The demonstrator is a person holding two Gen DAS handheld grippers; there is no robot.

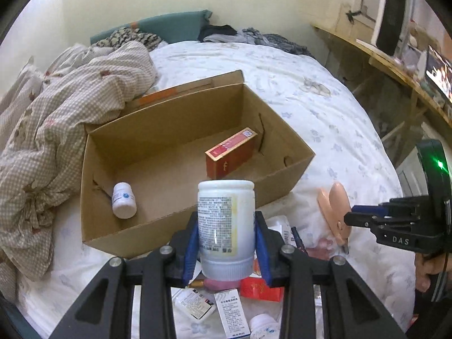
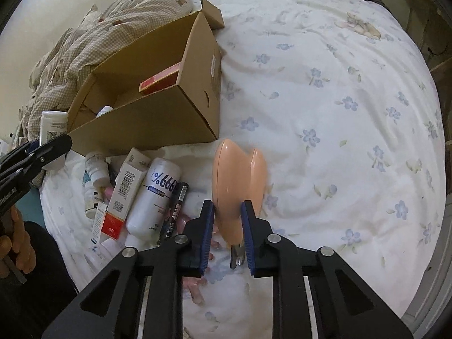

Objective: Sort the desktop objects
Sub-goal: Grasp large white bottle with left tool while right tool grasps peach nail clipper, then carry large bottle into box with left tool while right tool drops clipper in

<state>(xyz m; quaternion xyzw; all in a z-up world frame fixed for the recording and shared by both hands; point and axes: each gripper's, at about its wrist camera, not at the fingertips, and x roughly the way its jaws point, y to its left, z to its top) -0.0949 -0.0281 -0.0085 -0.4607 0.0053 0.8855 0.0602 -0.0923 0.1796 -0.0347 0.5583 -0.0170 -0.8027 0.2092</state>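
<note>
Two items in cardboard box (image 1: 180, 220) | left claw (image 1: 226, 251): one white bottle (image 1: 226, 220)

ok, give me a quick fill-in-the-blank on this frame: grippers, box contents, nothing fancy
1. The left gripper is shut on a white ____, held cap down.
2. The right gripper grips a peach-coloured clip over the floral ____.
3. Inside the cardboard box lie a small white pill bottle and a ____ carton.

Missing words: bottle; bedsheet; red
</note>
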